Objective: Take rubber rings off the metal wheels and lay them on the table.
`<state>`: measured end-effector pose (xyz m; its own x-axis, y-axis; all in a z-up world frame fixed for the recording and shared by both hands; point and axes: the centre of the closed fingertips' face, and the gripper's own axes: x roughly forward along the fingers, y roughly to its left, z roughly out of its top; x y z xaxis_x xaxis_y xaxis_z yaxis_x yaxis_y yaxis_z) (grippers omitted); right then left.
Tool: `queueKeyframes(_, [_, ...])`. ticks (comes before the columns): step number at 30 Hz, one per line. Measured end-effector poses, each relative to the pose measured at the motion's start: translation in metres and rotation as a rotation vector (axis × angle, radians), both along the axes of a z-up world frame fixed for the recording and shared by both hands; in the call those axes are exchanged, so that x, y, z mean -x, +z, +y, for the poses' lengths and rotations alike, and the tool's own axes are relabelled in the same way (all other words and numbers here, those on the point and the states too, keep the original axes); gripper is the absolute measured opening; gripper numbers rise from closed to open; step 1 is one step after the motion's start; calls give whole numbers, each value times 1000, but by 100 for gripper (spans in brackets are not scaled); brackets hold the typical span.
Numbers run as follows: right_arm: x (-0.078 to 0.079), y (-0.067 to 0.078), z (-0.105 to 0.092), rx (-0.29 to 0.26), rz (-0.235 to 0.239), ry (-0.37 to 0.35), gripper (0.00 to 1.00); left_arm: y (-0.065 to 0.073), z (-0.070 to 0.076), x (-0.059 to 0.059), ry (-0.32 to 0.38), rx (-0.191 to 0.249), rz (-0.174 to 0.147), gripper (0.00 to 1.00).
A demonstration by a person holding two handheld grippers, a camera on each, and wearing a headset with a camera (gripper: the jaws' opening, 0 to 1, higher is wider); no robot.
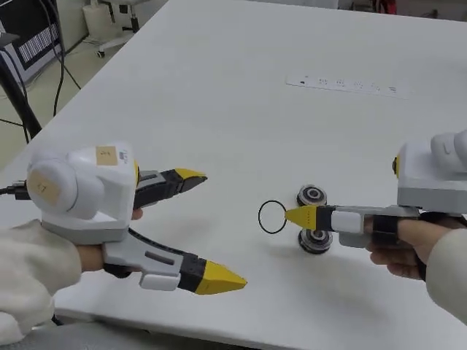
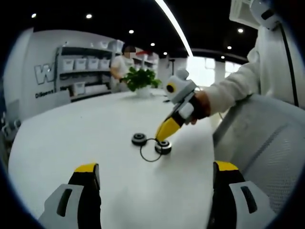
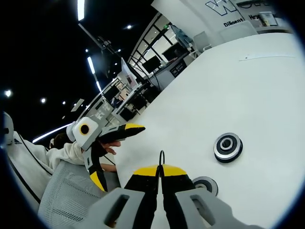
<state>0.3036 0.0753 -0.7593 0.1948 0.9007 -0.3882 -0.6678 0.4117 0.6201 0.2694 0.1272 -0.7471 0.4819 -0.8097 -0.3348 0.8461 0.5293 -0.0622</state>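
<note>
Near the open tabletop's (image 1: 241, 87) front edge, right claw (image 1: 290, 216) clamps one rubber ring (image 1: 260, 217) beside two metal wheels (image 1: 312, 195) (image 1: 315, 240); left claw (image 1: 224, 227) apart.

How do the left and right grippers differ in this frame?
The left gripper stands wide open; the right gripper is shut. The left gripper holds nothing; the right gripper pinches a black rubber ring. The left gripper is well away from the metal wheels; the right gripper is close beside them. Both have yellow tips.

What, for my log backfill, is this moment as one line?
right gripper shut on rubber ring | ring held clear of the metal wheels | left gripper open, empty | wheels on table
</note>
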Motion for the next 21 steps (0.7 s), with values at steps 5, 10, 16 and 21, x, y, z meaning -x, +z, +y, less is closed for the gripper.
queueKeyframes(5, [-1, -5, -2, 36, -23, -2, 0, -2, 2, 0, 12, -3, 15, 100])
queueKeyframes(10, [2, -14, -4, 128, -117, 54, 0, -2, 1, -2, 28, 16, 24, 100])
queueKeyframes(16, [6, -19, -3, 163, -149, 81, 0, -3, 4, -5, 55, 9, 36, 100])
queueKeyframes(21, [3, -19, -6, 158, -144, 63, 0, -3, 13, -7, 89, -12, 42, 100])
